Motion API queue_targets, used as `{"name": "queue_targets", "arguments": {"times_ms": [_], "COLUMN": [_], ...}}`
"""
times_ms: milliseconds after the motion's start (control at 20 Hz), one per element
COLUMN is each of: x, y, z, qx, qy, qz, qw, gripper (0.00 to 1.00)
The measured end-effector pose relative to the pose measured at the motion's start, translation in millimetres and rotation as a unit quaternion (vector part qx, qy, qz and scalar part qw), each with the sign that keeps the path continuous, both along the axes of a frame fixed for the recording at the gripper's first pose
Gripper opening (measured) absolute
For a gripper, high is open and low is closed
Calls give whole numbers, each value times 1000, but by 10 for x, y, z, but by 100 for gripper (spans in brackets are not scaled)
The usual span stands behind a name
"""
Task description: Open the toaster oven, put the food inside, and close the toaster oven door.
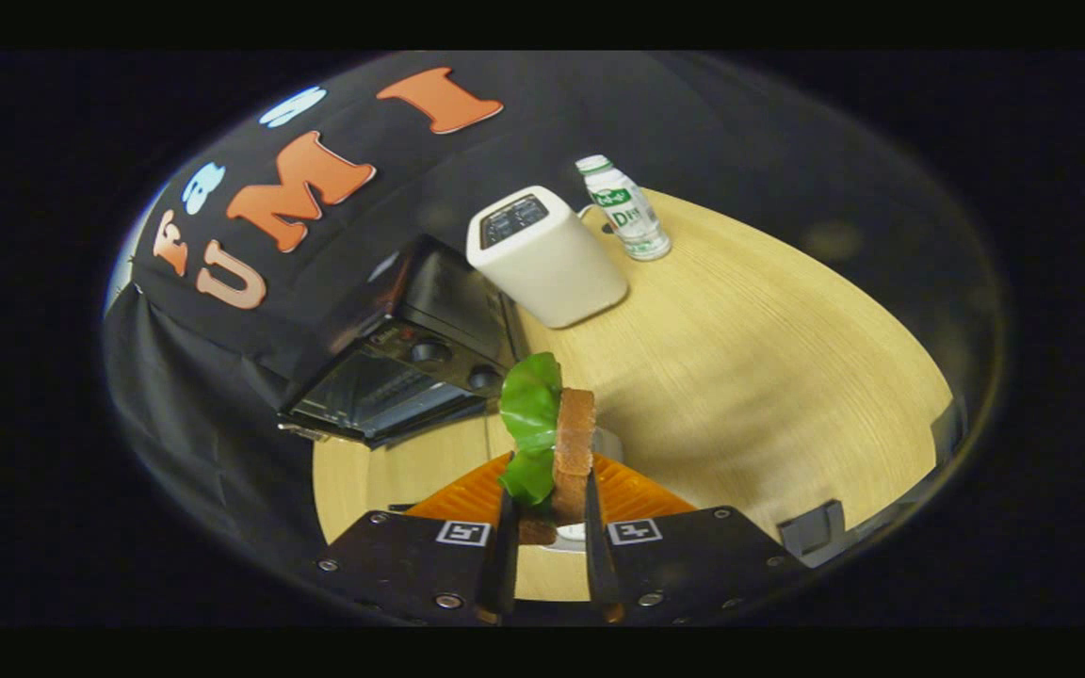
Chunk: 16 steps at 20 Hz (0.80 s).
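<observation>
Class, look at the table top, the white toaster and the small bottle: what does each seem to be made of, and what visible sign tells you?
Table top: pale wood or wood-look laminate, with fine parallel grain lines and a matt finish.
White toaster: probably smooth plastic, an even white shell with a soft sheen.
Small bottle: likely plastic, whitish with a printed label.
The hand-held gripper is shut on the sandwich.

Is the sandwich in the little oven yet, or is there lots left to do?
Not yet. The gripper is shut on the sandwich, held up between its fingers above the wooden table. The toaster oven beyond looks to have its door partly open. Left: put the sandwich inside, then close the door.
</observation>
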<state>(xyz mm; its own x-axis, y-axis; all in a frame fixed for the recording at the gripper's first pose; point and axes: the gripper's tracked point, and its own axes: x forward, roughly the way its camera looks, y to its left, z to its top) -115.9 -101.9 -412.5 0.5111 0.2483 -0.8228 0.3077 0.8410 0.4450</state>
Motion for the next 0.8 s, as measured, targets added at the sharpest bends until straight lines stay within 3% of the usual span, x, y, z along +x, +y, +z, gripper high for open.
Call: {"name": "queue_targets", "arguments": {"times_ms": [300, 650, 800], "x": [376, 553, 737], "y": [640, 1428, 1670], "z": [349, 187, 110], "qx": [68, 105, 121], "qy": [-53, -56, -63], "qz": [13, 52, 45], "qw": [996, 992, 990], "gripper": [31, 31, 31]}}
